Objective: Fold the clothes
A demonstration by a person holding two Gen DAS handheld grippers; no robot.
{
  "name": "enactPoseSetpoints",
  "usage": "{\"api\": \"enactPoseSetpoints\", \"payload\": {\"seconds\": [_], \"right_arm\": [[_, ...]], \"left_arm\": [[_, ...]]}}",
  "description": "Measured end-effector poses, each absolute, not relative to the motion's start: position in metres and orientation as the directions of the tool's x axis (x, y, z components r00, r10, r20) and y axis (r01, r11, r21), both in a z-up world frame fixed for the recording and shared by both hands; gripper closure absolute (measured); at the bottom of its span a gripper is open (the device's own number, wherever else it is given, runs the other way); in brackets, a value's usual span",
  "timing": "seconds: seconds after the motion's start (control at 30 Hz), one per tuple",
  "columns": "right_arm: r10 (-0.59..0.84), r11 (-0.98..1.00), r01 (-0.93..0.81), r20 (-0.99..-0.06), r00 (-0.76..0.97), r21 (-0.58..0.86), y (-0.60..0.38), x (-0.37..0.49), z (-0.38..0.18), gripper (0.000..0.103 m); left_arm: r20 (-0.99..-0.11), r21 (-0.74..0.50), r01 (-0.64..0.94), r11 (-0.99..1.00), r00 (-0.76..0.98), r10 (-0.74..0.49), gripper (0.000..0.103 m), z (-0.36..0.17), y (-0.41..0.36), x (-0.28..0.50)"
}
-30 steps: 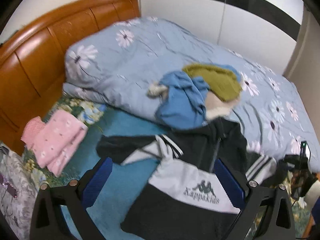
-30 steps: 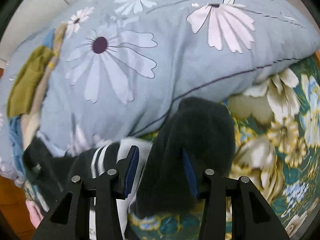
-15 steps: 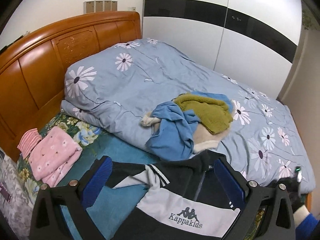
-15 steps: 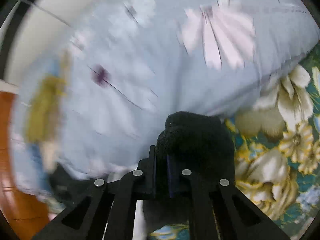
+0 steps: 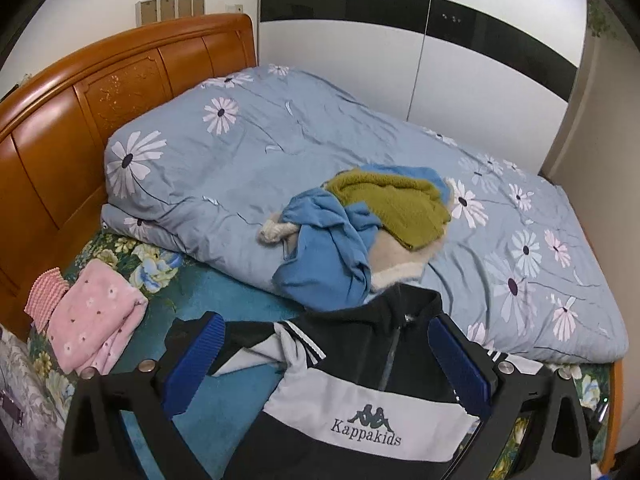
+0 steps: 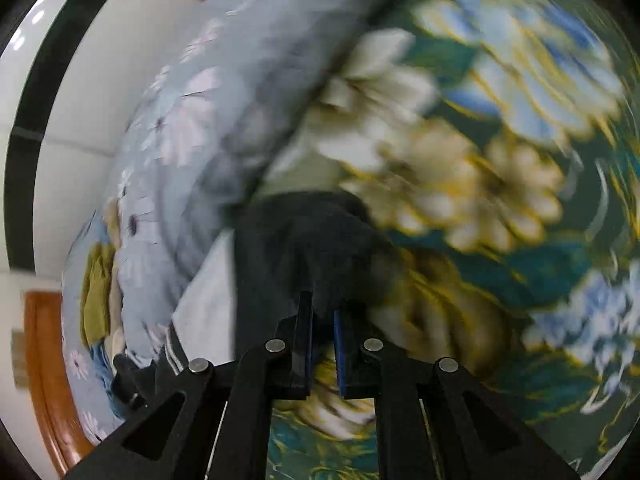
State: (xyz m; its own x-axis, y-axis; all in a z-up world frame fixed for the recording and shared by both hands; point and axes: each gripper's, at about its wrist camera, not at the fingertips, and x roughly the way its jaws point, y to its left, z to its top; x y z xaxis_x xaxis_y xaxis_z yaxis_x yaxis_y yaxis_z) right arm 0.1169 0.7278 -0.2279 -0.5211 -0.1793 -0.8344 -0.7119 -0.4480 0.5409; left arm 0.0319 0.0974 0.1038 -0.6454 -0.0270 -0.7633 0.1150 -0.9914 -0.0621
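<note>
1. Closest in, the left gripper hangs over the bed with its blue-padded fingers spread wide apart and nothing between them.
2. Right under it lies the black-and-white jacket, zip up the middle, "Kappakids" printed across its white chest band, one striped-cuff sleeve folded over the front.
3. The right gripper has its pads pressed nearly together, clamped on a bunch of the jacket's black cloth. That view is smeared with motion blur, so I cannot tell which part of the jacket it has.
4. The jacket rests on the teal floral bedsheet, at the near edge of the bed.
5. Off to the left on the sheet sits a folded pink garment, with a small pink ribbed piece just beside it, near the headboard.
6. Beyond the jacket, a loose heap of clothes, blue, olive green and cream, lies on the pale blue daisy-print duvet.
7. Behind that stands the wooden headboard, and farthest back a white wardrobe with a black band.
</note>
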Motion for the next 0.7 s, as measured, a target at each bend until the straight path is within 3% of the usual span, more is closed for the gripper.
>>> {"api": "enactPoseSetpoints", "payload": {"seconds": [0.3, 0.47, 0.53, 0.67, 0.7], "right_arm": [[-0.142, -0.446, -0.801, -0.915, -0.378, 0.4, 0.74, 0.116, -0.246, 0.094], [-0.093, -0.509, -0.774, -0.918, -0.386, 0.377, 0.728, 0.117, -0.216, 0.092], [-0.073, -0.533, -0.762, -0.918, -0.39, 0.367, 0.723, 0.117, -0.204, 0.08], [-0.036, -0.582, -0.736, -0.915, -0.401, 0.345, 0.711, 0.117, -0.18, 0.068], [-0.038, -0.604, -0.716, -0.91, -0.412, 0.35, 0.7, 0.118, -0.171, 0.06]], "left_arm": [[-0.791, -0.126, 0.203, -0.971, -0.611, -0.025, 0.0, 0.092, 0.071, 0.029], [-0.785, -0.182, 0.288, -0.94, -0.619, -0.038, 0.0, 0.09, 0.037, 0.039], [-0.777, -0.183, 0.313, -0.932, -0.627, -0.058, 0.0, 0.09, 0.025, 0.045], [-0.775, -0.156, 0.349, -0.924, -0.623, -0.104, 0.0, 0.083, 0.0, 0.057], [-0.784, -0.154, 0.357, -0.921, -0.611, -0.106, 0.0, 0.078, -0.008, 0.06]]}}
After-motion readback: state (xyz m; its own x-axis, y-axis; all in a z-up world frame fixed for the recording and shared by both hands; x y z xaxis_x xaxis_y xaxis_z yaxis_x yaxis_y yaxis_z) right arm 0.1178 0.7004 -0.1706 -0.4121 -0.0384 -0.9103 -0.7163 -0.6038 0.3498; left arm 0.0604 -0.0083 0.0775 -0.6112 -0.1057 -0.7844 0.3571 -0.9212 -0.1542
